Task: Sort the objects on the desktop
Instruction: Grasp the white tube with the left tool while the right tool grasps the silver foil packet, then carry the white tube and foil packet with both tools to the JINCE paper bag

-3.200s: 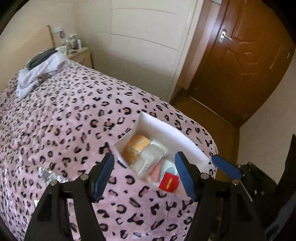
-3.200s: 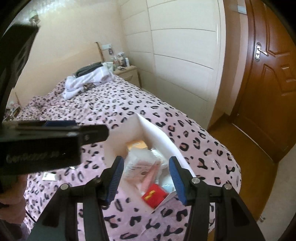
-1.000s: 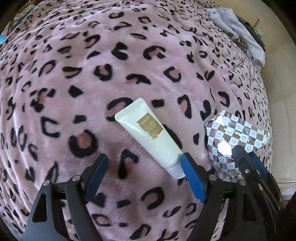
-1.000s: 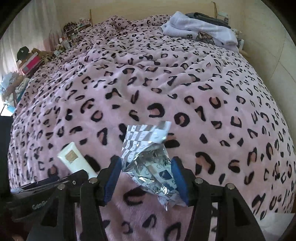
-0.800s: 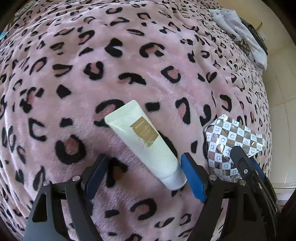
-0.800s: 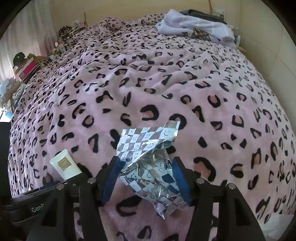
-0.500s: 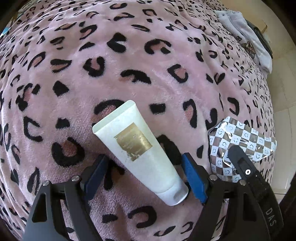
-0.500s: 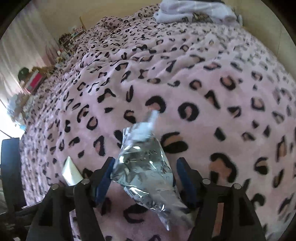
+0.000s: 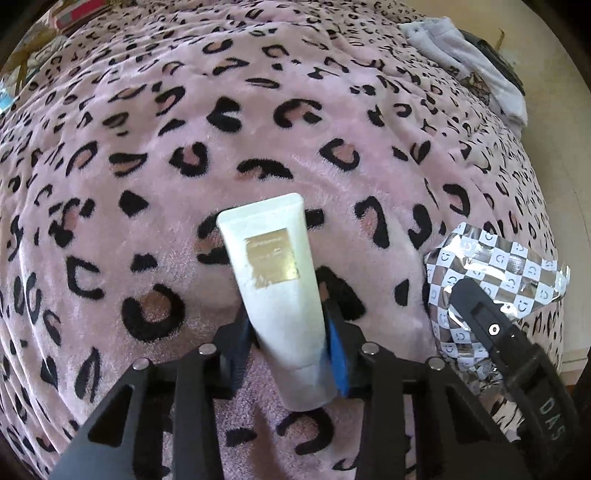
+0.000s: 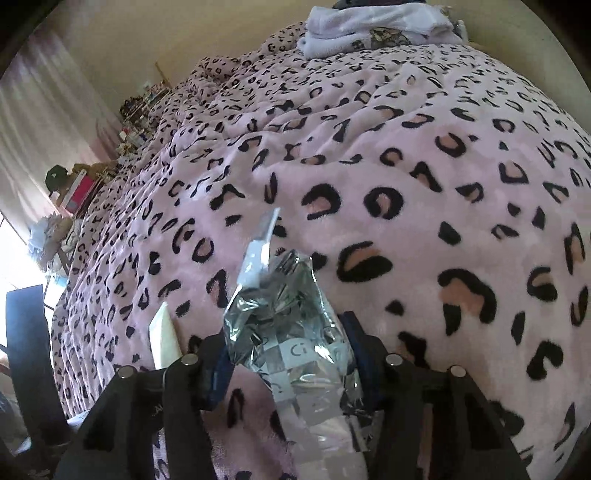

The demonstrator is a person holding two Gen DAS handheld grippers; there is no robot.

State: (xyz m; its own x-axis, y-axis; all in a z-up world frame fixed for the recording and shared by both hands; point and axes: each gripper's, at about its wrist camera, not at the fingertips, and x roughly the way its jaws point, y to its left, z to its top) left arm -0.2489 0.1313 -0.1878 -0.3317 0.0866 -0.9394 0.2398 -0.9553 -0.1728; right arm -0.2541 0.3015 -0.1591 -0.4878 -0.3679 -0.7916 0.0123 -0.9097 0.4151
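Observation:
A white cream tube [image 9: 279, 291] with a gold label lies on the pink leopard-print blanket [image 9: 184, 155]. My left gripper [image 9: 286, 347] is shut on the tube near its cap end. A silver checkered foil pouch [image 10: 291, 343] is held between the blue pads of my right gripper [image 10: 286, 360], its top edge tilted upward. The pouch also shows in the left wrist view [image 9: 491, 273], with the right gripper's body in front of it. The tube's end shows in the right wrist view [image 10: 164, 339].
Folded white clothes [image 10: 369, 27] lie at the far end of the bed and also show in the left wrist view [image 9: 465, 62]. Cluttered shelves and a red box [image 10: 79, 192] stand along the bed's left side. The blanket [image 10: 443, 166] spreads widely around.
Both grippers have closed: the left on the white tube, the right on the foil pouch. The pouch has tipped up on edge. Both cameras have come closer to the blanket.

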